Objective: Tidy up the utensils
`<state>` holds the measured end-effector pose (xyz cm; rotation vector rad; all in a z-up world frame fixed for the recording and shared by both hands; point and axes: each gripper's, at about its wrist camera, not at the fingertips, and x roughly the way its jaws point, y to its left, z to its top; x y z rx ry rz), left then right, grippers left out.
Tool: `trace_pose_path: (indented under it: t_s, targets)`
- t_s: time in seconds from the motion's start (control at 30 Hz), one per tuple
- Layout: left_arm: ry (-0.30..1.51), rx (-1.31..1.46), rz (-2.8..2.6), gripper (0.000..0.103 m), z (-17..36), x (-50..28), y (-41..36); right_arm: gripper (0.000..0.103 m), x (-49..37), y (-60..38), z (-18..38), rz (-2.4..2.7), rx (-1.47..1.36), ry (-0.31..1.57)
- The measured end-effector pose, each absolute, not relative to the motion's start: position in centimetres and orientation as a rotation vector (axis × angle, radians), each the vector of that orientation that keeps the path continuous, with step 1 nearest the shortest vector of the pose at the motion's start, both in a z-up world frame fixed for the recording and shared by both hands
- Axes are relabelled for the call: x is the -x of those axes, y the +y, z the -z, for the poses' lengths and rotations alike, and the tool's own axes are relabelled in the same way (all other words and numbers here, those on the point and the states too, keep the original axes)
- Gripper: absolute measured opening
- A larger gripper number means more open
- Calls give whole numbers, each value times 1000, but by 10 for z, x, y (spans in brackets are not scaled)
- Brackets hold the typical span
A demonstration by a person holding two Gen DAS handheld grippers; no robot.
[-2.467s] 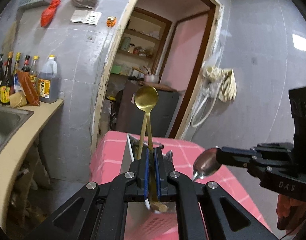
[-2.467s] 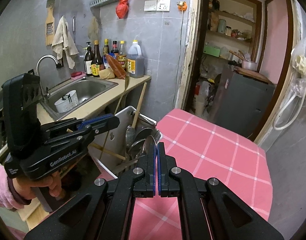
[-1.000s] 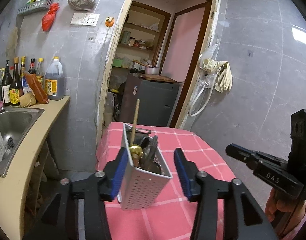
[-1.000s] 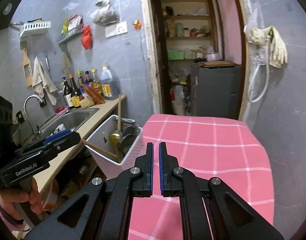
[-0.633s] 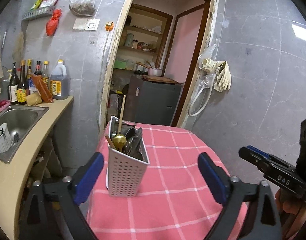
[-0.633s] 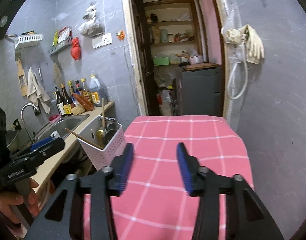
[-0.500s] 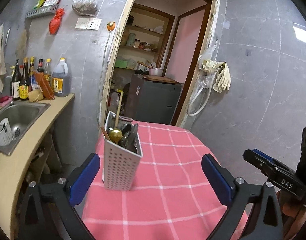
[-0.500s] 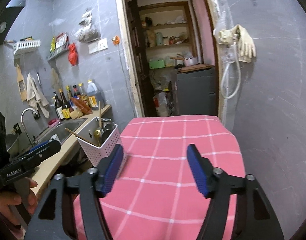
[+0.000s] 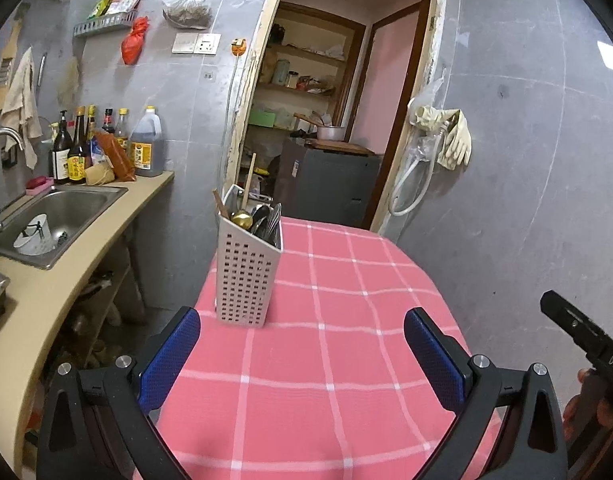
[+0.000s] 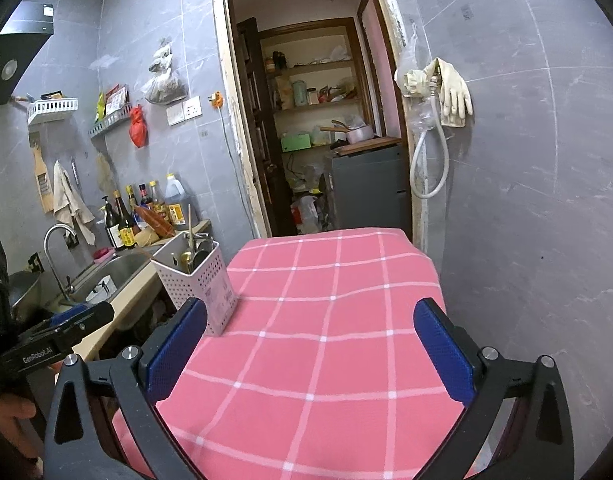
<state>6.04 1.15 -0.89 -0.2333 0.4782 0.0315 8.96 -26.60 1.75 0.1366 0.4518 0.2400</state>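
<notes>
Utensils (image 9: pixel 253 216) upright in perforated caddy (image 9: pixel 246 276) on pink-checked worktop (image 9: pixel 346 344), ahead and left of empty, wide-open left gripper (image 9: pixel 302 350), nearer it than right gripper (image 10: pixel 310 346), jaws opening, nothing between.

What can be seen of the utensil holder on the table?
The utensil holder is a pale, perforated plastic caddy with a slanted top, standing upright at the table's edge nearest the sink counter, on the pink checked cloth. It holds a gold spoon, steel spoons and wooden sticks, handles down. Neither gripper touches it.
</notes>
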Motion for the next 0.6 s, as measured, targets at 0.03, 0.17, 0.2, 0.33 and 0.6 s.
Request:
trace_pose_path:
  t_s: [0.03, 0.17, 0.2, 0.33, 0.6]
  targets:
    - [478, 227, -34, 103, 9, -58, 10, 102, -82, -269, -16, -237, -136, 448]
    - [472, 198, -48, 103, 10, -43, 2, 102, -67, -274, -15, -232, -123, 434]
    - [470, 195, -50, 103, 9, -40, 0, 102, -63, -276, -14, -231, -124, 431]
    - [456, 182, -45, 103, 9, -29, -6, 102, -52, -279, -12, -219, -121, 428]
    - [451, 154, -38, 103, 13, -14, -19, 102, -44, -282, -8, -218, -122, 444]
